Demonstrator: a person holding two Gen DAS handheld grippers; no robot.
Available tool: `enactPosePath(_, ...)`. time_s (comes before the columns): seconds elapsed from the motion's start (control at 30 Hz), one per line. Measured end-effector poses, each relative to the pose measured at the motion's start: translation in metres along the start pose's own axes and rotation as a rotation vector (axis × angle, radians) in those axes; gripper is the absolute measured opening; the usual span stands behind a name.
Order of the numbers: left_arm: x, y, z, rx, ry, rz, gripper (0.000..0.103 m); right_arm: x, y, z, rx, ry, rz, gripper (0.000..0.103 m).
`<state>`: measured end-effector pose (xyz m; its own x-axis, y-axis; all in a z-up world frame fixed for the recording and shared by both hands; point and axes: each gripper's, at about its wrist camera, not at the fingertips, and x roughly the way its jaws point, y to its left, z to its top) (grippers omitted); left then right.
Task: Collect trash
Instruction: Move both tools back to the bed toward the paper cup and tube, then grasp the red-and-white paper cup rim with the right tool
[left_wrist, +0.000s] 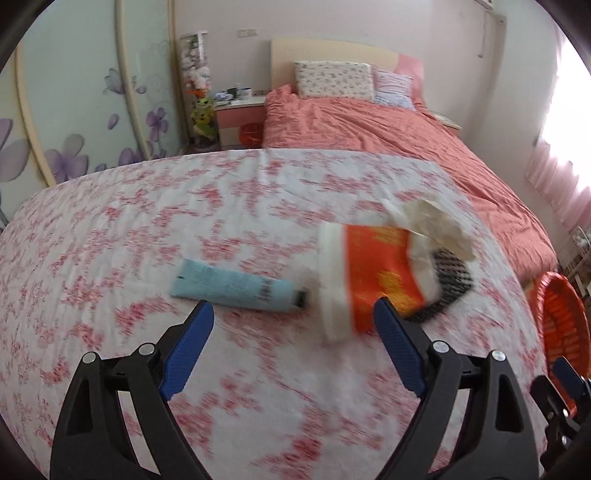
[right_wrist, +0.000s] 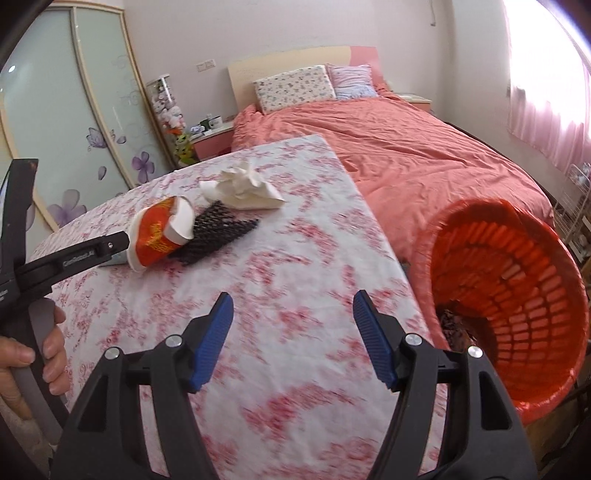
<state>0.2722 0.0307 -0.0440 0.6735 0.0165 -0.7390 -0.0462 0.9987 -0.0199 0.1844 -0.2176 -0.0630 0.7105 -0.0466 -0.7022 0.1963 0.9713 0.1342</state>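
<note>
Left tool (left_wrist: 293, 319): jaws spread wide, nothing between the blue pads (left_wrist: 188, 350), only the floral cloth of the surface (left_wrist: 110, 229) below. The tool hangs above the near part of the surface and points down at it.

Right tool (right_wrist: 291, 314): jaws also apart and empty, over the cloth near the right edge of the surface. My left hand (right_wrist: 22, 354) shows at the lower left of the right wrist view, wrapped round the grey grip of its tool.

Trash on the surface, all clear of both tools:
- light blue tube (left_wrist: 236, 288), lying flat, cap end toward the cup.
- red-and-white paper cup (left_wrist: 365, 280), on its side, crumpled; its rim end is just beside the tube's cap.
- black mesh piece (left_wrist: 450, 280), lying against the cup's far end. What it is made of I cannot tell; the left wrist view is smeared.
- crumpled white tissue (right_wrist: 245, 188), just beyond the mesh, probably touching it.

Orange basket (right_wrist: 517, 288) with an orange liner stands off the right edge of the surface, beside the bed (right_wrist: 424, 155). Some dark matter lies at its bottom, too dim to identify.
</note>
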Motion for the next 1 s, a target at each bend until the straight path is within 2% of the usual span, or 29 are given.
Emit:
enactPosePath(0.13, 0.018, 0.032, 0.013, -0.056, 0.021, 0.077, 0.088, 0.007, 0.014, 0.004, -0.028, 0.006, 0.011, 0.066)
enactPosePath(0.2, 0.029, 0.040, 0.018, -0.072, 0.051, 0.088, 0.087, 0.012, 0.020, 0.005, -0.036, 0.013, 0.015, 0.066)
enactPosePath(0.37, 0.049, 0.037, 0.021, -0.058, 0.108, 0.069, 0.088, 0.019, 0.032, 0.008, -0.049, 0.021, 0.016, 0.066)
enactPosePath(0.5, 0.053, 0.034, 0.017, -0.070, 0.129, 0.015, 0.088, 0.026, 0.041, 0.013, -0.049, 0.024, 0.017, 0.066)
enactPosePath(0.63, 0.051, 0.039, 0.006, -0.022, 0.138, 0.025, 0.088, 0.034, 0.054, 0.020, -0.054, 0.025, 0.041, 0.066)
enactPosePath(0.83, 0.048, 0.076, -0.010, -0.021, 0.153, 0.053, 0.088, 0.050, 0.084, 0.036, -0.067, 0.017, 0.098, 0.048)
enactPosePath(1.0, 0.044, 0.095, -0.009, -0.037, 0.141, 0.048, 0.087, 0.068, 0.097, 0.049, -0.039, 0.033, 0.132, 0.039)
